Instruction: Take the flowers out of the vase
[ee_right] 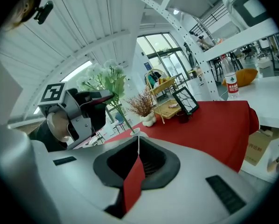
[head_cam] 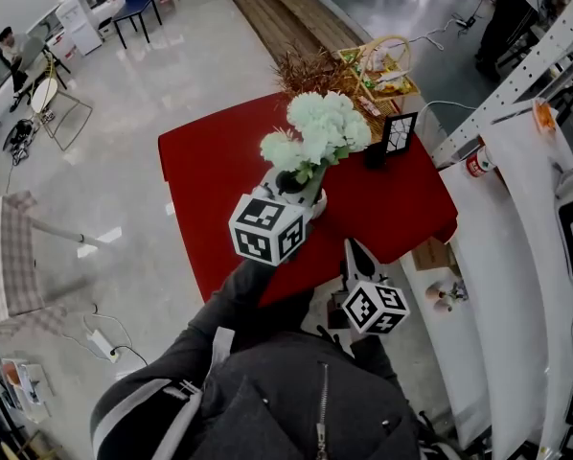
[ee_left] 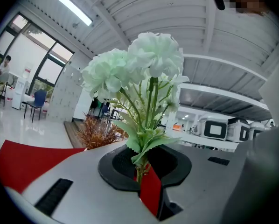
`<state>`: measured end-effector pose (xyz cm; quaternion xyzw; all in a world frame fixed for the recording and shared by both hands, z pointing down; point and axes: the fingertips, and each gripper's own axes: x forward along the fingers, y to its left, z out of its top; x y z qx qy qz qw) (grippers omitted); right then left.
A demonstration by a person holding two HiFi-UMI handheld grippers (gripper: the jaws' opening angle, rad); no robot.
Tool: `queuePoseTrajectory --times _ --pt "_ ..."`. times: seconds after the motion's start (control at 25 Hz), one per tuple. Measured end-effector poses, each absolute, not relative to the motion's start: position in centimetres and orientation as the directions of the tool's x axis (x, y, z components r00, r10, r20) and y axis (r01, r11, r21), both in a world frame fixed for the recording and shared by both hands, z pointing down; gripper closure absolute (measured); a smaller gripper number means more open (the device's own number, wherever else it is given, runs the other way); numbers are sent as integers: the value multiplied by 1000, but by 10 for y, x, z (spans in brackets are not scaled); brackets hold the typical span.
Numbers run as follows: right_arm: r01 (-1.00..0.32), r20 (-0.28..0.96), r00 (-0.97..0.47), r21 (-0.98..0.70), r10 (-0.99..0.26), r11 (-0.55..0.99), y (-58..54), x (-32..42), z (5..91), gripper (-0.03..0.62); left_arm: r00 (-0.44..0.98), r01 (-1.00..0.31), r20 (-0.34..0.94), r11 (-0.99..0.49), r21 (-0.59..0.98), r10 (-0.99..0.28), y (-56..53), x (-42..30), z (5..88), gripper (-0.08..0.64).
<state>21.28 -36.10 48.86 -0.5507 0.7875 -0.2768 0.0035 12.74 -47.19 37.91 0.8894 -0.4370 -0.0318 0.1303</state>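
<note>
A bunch of pale green-white flowers (head_cam: 317, 127) stands up over the red table (head_cam: 210, 171). My left gripper (head_cam: 301, 188) is shut on their green stems just under the leaves. In the left gripper view the flowers (ee_left: 144, 62) rise from between the jaws of that gripper (ee_left: 146, 169). The right gripper view shows the stems running down from the left gripper (ee_right: 90, 104) towards a white vase rim (ee_right: 135, 131). My right gripper (head_cam: 352, 249) sits lower, near the table's front edge, short of the vase. It (ee_right: 137, 146) is shut with nothing in it.
A dried brown plant in a white pot (head_cam: 310, 70), a wicker basket (head_cam: 382, 65) and a black frame (head_cam: 399, 132) stand at the table's far side. A white counter with a bottle (head_cam: 475, 164) runs along the right. A cardboard box (head_cam: 430, 254) lies below.
</note>
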Motion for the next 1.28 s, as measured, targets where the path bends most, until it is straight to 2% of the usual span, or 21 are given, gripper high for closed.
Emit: queuePoseTrajectory --times 0.96,1.28 --pt "-857 246 -393 -447 -886 256 -348 194 477 580 620 -759 -13 -604 244 -785 -453 104 342 500" --pt "-849 253 -422 -446 -871 282 -326 172 485 580 585 -787 14 -564 251 -811 -431 74 362 499"
